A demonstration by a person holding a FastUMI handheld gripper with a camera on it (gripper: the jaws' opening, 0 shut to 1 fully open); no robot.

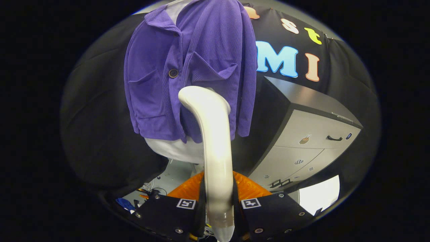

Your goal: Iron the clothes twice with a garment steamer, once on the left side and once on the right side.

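Observation:
A purple corduroy shirt jacket hangs on a white mannequin torso ahead of the fingers. A white garment steamer rises from between the fingers, its handle held upright. Its curved head rests against the jacket's lower front, just right of the button line and below the right chest pocket. My gripper is shut on the steamer's handle, one finger pressing on each side.
A grey cabinet with drawers and a dark top stands to the right of the jacket. Just beyond the fingers lies an orange ribbed object. Cables and small items lie on the floor below the mannequin.

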